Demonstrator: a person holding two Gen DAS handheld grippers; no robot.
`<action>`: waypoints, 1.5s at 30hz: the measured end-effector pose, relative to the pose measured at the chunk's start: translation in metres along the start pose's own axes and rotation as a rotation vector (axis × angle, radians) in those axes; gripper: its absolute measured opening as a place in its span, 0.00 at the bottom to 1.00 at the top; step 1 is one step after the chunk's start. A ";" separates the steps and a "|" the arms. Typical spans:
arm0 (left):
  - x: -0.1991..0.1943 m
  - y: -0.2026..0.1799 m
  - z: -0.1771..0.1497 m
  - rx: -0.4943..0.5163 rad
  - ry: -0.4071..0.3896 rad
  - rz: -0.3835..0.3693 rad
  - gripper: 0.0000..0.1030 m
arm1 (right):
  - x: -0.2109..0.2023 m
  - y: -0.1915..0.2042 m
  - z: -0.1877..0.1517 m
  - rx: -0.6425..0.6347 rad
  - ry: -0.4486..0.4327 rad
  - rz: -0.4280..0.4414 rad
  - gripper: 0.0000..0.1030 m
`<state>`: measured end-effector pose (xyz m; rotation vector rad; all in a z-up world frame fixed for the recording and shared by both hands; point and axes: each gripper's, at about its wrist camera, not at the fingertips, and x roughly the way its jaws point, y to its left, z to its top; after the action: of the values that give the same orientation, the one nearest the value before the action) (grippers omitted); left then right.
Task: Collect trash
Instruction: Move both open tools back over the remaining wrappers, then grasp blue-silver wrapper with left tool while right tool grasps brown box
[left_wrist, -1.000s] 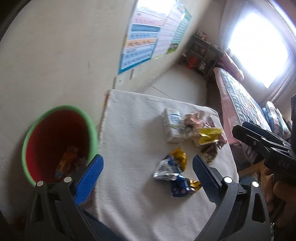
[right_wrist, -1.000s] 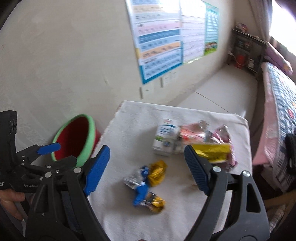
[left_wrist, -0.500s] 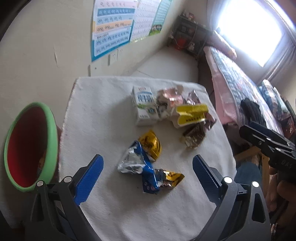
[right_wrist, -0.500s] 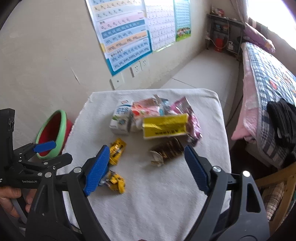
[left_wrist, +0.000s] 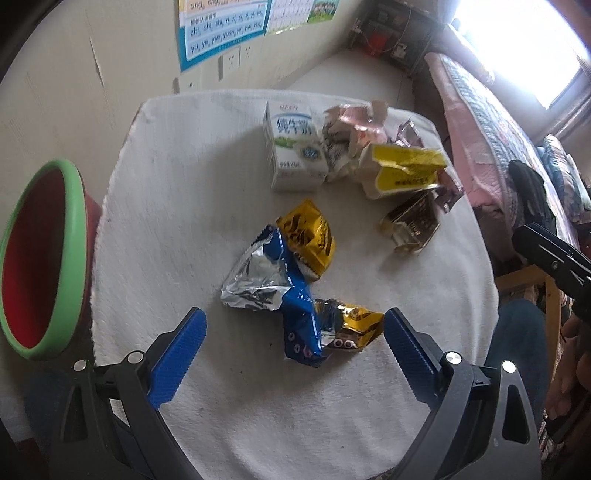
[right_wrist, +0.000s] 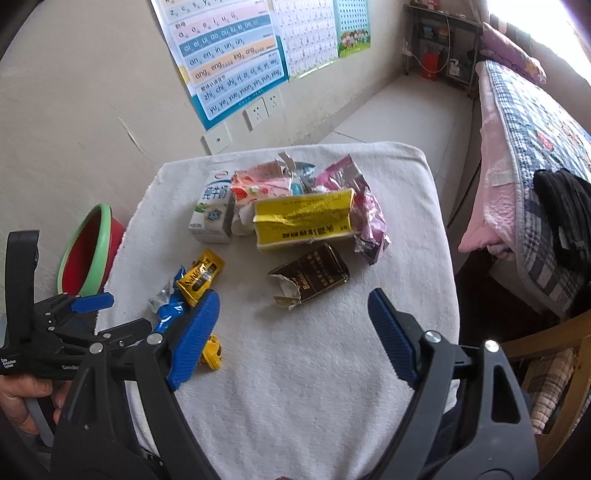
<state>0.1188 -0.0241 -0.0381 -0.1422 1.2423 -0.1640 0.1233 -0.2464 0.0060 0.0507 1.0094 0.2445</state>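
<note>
Trash: crinkled foil wrappers (left_wrist: 280, 273), boxy milk carton (left_wrist: 293, 151), torn yellow packet (right_wrist: 304, 218), dark box (right_wrist: 314, 277), strewn on white towelled table (right_wrist: 314, 387). Left gripper (left_wrist: 293, 345), right gripper (right_wrist: 293, 328): both spread wide, empty. Green-rimmed red bin (left_wrist: 40, 254) beside; bed (right_wrist: 532, 155) right.

Blown-out window (left_wrist: 524, 40) glare upper right, soft daylight, fisheye-curved edges.

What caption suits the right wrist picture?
Open right gripper hovers over wrappers and a dark torn box on a white towel.
</note>
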 end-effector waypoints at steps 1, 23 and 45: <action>0.004 0.001 0.000 -0.002 0.009 0.001 0.89 | 0.004 -0.001 0.000 0.002 0.007 0.000 0.78; 0.051 0.030 0.013 -0.082 0.120 -0.086 0.18 | 0.084 -0.008 0.010 0.016 0.139 -0.020 0.78; 0.053 0.028 0.025 -0.034 0.120 -0.074 0.13 | 0.139 0.000 0.016 -0.084 0.197 -0.054 0.78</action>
<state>0.1602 -0.0067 -0.0854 -0.2103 1.3601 -0.2180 0.2075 -0.2137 -0.1006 -0.0785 1.1933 0.2461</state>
